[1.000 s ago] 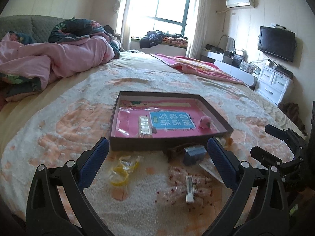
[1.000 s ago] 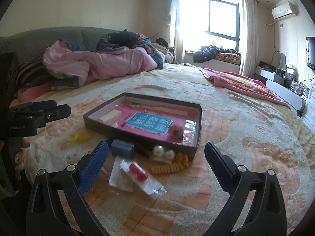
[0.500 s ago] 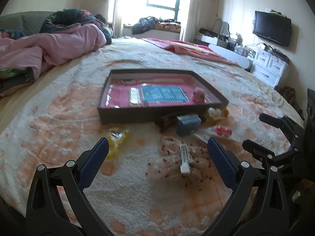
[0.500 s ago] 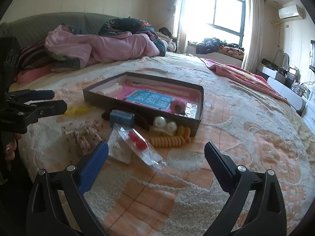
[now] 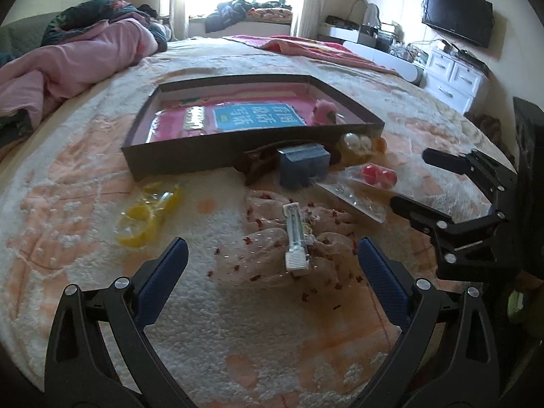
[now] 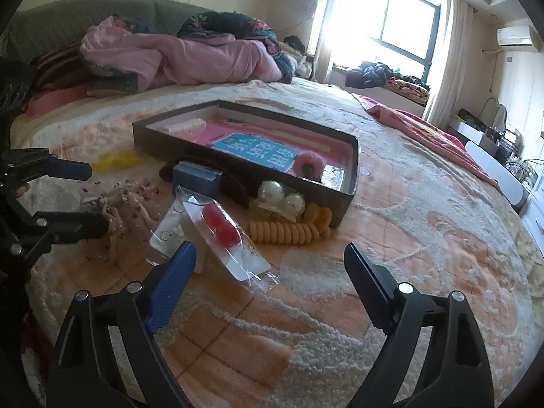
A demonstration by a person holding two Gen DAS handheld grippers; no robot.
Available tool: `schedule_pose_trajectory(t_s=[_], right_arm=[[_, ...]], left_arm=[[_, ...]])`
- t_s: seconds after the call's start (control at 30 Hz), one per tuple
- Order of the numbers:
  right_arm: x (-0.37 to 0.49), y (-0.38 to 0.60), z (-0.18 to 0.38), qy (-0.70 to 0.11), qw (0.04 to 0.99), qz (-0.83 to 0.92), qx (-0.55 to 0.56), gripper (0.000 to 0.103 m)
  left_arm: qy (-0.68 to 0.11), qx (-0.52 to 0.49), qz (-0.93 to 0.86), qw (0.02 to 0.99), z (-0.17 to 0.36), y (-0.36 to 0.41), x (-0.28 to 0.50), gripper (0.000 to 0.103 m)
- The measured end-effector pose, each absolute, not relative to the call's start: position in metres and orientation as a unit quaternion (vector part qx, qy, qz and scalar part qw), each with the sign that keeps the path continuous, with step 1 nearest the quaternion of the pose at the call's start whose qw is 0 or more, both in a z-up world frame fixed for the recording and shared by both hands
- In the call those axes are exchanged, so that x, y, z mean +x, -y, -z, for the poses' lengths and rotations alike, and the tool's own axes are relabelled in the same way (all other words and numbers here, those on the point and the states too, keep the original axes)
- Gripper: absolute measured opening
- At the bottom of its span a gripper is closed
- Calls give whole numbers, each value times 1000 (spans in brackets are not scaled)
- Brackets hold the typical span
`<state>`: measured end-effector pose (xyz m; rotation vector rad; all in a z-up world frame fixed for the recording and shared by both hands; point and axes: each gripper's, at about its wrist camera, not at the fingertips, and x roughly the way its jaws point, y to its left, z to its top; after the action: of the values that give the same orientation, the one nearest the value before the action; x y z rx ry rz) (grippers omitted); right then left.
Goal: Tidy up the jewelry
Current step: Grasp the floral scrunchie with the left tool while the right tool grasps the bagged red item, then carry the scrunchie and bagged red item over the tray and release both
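A dark shallow box (image 5: 187, 158) with a pink lining lies on the bedspread, with a pink pompom (image 5: 323, 112) inside it. In front of it are a small blue box (image 5: 302, 166), a pearl clip (image 6: 282, 197), an orange coil tie (image 6: 282, 233) and a yellow piece in plastic (image 5: 146, 217). My left gripper (image 5: 271, 255) is open, just short of a clear bag with a white bar (image 5: 295, 238). My right gripper (image 6: 268, 251) has its jaws closing. The near end of a clear packet of red beads (image 6: 217, 227) lies between them, untouched by the pads.
A pink quilt (image 6: 176, 57) is heaped at the head of the bed. A window, white drawers (image 5: 452, 78) and a wall TV (image 5: 457, 15) stand beyond the bed. A dark brown clip (image 5: 258, 163) lies against the box's front wall. Patterned bedspread stretches around the items.
Both grippers have come down and tipped toward the bed. The bag with the white bar now lies just ahead of the left fingers, and the red bead packet lies between the right ones.
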<state>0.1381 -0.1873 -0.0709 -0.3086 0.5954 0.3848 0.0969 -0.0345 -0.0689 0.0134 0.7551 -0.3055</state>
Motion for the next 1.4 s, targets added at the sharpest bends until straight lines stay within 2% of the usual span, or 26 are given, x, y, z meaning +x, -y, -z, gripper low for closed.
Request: schedule_pose_trajectory(t_s=[0.23,0.27,0.37,0.4,0.47,0.53,0.6,0.67,0.77,0.87,0.9,1.4], right_arm=[[149,175,74,-293,920,-202,-166,72],[150,173,74,-291,919,-205,-169,69],[151,168,73,-289,917,-215,-172,48],[152,166,73,-290,915,-222,-171,43],[150,165,74,-290,913,-231,-171,25],[148,165,74,-289,913,-233,-169,25],[147,169,73,-292,914,-234,-154,24],[148,175,72,-298,915,-234,-137,23],[146,183,68,-299,918,-232,-118,23],[143,193,64,-304,921,-226,-97,23],[141,198,63,-305,921,-223,-90,23],[129,224,40,-282,934,-216,-40,22]], left_arm=[[-383,-11,160,910,78,35,108,91],[-385,-13,162,909,78,35,109,89],[-386,-12,162,908,79,39,112,83],[-386,-11,162,908,79,39,112,79],[-387,-10,158,909,78,39,114,71],[-387,-9,152,909,78,38,115,62],[-386,-9,149,910,76,36,114,40],[-388,-14,158,908,74,35,115,26],[-382,-6,165,909,72,40,111,17],[-377,-7,176,909,67,45,108,13],[-373,-9,182,910,64,46,107,8],[-329,-28,188,925,26,44,112,7]])
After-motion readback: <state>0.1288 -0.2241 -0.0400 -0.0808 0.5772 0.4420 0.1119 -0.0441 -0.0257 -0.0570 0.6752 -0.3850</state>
